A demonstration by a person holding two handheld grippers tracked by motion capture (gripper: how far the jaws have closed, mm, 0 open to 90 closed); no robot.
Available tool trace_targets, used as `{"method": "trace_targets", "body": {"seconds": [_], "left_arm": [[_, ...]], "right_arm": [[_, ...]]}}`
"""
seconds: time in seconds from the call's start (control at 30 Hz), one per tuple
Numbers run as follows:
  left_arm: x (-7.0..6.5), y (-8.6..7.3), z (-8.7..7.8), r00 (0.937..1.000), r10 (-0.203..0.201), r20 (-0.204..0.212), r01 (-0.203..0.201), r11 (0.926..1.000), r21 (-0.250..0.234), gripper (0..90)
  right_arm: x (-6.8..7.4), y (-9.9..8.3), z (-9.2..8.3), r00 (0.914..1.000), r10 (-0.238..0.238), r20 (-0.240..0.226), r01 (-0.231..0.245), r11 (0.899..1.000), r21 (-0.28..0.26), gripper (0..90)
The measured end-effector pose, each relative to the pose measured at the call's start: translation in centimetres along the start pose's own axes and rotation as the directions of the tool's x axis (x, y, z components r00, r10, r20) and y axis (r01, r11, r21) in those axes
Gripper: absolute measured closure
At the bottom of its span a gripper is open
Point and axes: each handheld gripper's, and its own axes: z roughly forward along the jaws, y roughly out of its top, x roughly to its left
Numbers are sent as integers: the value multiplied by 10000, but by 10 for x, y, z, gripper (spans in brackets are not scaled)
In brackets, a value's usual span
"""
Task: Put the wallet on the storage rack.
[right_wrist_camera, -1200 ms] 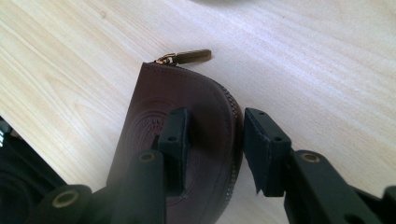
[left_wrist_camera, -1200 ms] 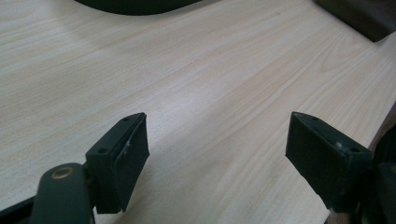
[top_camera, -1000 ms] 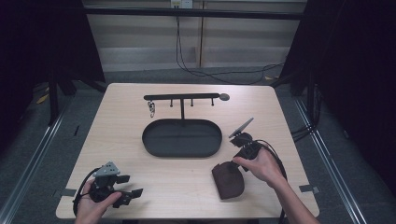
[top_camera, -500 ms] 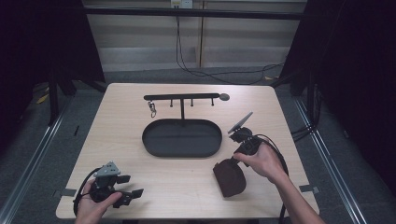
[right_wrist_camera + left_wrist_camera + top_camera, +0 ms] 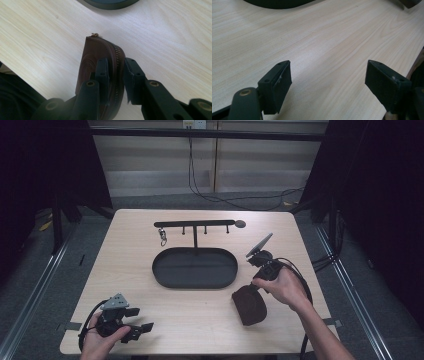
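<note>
- Dark curtains flank the pale wooden tabletop (image 5: pixel 135 270); cables trail on the floor behind it.
- Mid-table sits a black oval tray (image 5: pixel 195 268), with a slim black rack (image 5: pixel 195 224) just behind it; a small metal clip (image 5: pixel 162 238) hangs near its left end.
- Right gripper (image 5: pixel 113 72) has its jaws clamped on a brown zipped pouch (image 5: pixel 96 53), right of the tray near the front.
- Left gripper (image 5: pixel 142 330) rests at the front-left corner, jaws wide apart over bare wood.

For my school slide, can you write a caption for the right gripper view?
Right gripper pinching a brown zippered pouch above a pale wooden table.
</note>
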Motion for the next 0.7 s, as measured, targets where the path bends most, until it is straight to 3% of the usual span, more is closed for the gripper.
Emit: {"method": "trace_targets", "body": {"seconds": [0.17,0.47,0.7], "left_arm": [[0,0,0,10000,-12,14,12,10000,18,211],[0,0,0,10000,25,29,-25,10000,29,211],[0,0,1,10000,22,17,-22,10000,35,210]], "right_arm": [[-3,4,-7,9999,135,-80,-134,9998,140,746],[-5,12,-20,9996,159,236,-168,9992,367,746],[-6,18,-30,9990,190,415,-200,9995,247,746]]}}
